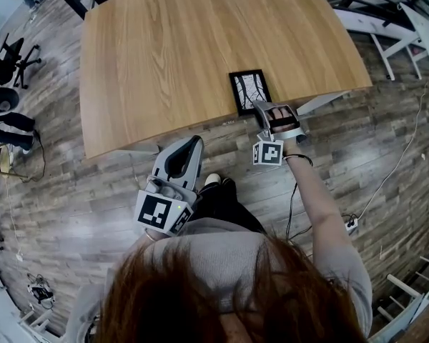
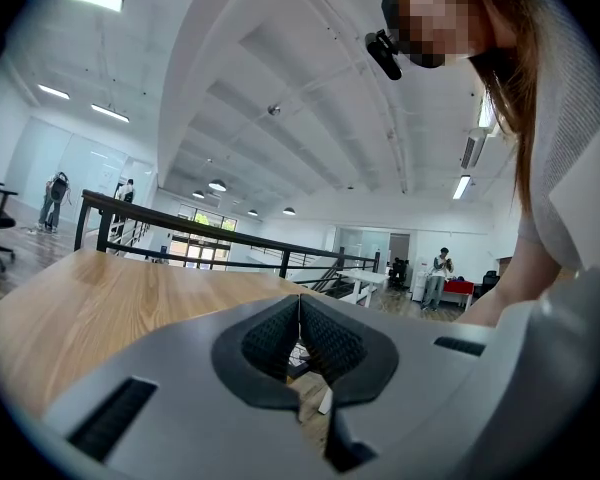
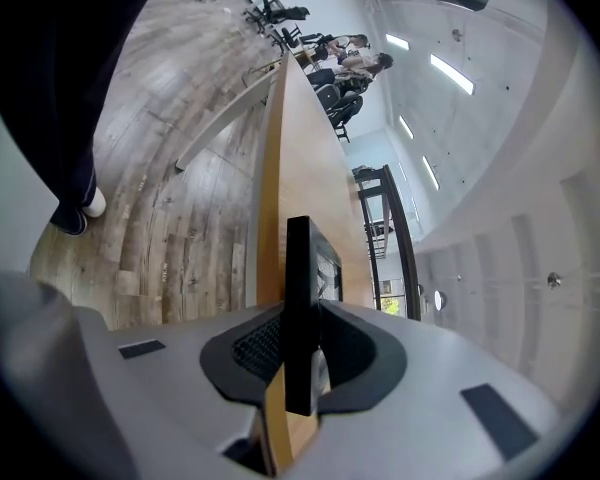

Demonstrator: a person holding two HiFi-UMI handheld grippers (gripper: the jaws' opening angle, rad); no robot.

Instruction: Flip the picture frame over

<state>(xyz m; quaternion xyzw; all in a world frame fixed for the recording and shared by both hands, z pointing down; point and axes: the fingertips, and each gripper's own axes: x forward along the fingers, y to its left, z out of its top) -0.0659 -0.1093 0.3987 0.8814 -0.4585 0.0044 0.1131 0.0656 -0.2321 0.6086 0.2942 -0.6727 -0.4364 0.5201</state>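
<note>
A black picture frame (image 1: 249, 90) lies near the front edge of the wooden table (image 1: 164, 56), its line-drawing side facing up. My right gripper (image 1: 263, 108) reaches in from the table's front edge and is shut on the frame's near edge. In the right gripper view the black frame edge (image 3: 300, 298) stands clamped between both pads, with my right gripper (image 3: 298, 353) rolled on its side. My left gripper (image 1: 194, 143) hangs in front of the table edge, left of the frame, touching nothing. Its pads (image 2: 325, 340) meet with nothing between them.
Office chairs (image 1: 7, 56) stand on the wood-plank floor at the far left. White furniture legs (image 1: 393, 41) and a dark railing (image 2: 180, 230) lie beyond the table. A cable and plug (image 1: 350, 224) trail on the floor at right. People stand far off (image 2: 442, 268).
</note>
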